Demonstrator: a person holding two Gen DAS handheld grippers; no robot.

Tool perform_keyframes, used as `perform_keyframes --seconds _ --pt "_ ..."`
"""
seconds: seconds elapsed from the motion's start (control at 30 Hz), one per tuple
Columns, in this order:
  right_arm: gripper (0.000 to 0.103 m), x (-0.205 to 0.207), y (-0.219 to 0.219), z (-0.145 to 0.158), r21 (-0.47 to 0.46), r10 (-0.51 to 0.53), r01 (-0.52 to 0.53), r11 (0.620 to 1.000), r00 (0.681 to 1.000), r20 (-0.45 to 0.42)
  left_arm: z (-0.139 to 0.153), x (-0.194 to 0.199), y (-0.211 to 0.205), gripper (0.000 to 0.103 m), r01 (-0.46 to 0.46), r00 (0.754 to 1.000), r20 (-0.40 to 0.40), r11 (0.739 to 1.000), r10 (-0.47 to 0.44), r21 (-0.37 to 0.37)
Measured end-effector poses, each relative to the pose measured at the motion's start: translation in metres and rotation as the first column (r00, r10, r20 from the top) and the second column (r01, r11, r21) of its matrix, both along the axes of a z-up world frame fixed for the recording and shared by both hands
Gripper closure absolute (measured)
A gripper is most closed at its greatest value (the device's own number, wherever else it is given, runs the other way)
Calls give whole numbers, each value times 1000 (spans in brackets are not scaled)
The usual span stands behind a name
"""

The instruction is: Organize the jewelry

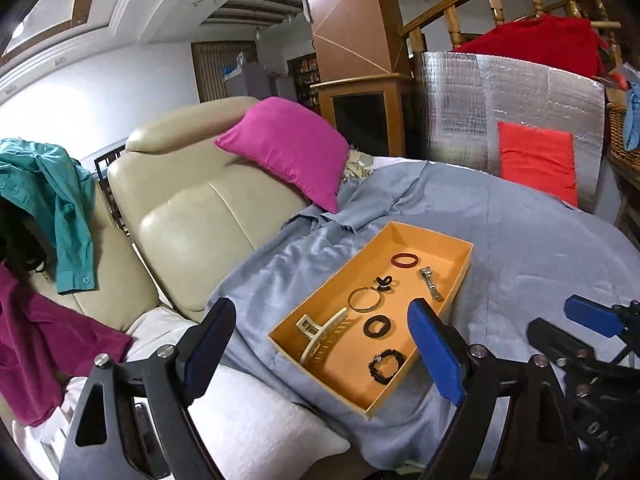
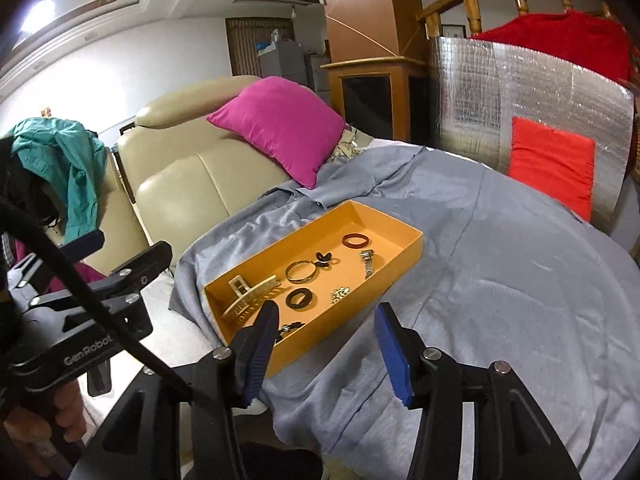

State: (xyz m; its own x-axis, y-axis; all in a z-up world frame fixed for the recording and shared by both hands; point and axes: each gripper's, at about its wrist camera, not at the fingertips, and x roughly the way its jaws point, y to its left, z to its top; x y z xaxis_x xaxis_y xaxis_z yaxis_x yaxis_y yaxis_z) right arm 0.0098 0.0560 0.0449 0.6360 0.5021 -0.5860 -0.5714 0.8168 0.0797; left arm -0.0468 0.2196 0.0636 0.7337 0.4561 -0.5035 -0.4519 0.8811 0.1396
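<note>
Jewelry sits in orange tray (image 1: 436,240) on grey cloth (image 2: 500,280); left gripper (image 1: 320,348) wide, right gripper (image 2: 326,354) half-wide, both empty.

Light: bright ceiling lamp (image 2: 38,20) glaring at upper left, wall washed out
Shadows: soft
Edges: heavy fisheye bending, black corners
Focus: sharp, slight softness at rims

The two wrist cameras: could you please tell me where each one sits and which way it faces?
Left wrist: on the left gripper, looking down over the orange tray; its open fingers show, with the right gripper at right.
Right wrist: on the right gripper, facing the same tray; the left gripper and a hand show at left.
Shared: tray, grey cloth, pink cushion.
</note>
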Motion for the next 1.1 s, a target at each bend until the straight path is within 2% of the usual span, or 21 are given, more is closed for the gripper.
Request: perform_keyframes --seconds 0.27,0.53,1.1 --pt "46 -30 -6 10 22 -37 37 999 999 23 6 -30 -4 15 -11 1000 8 1000 11 -11" --pt "42 -49 -7 19 41 -33 31 999 998 53 13 -43 -8 15 -14 999 31 1000 14 2" --pt "42 -43 -11 18 73 -51 48 996 998 38 10 -44 -3 15 -33 999 17 999 32 25"
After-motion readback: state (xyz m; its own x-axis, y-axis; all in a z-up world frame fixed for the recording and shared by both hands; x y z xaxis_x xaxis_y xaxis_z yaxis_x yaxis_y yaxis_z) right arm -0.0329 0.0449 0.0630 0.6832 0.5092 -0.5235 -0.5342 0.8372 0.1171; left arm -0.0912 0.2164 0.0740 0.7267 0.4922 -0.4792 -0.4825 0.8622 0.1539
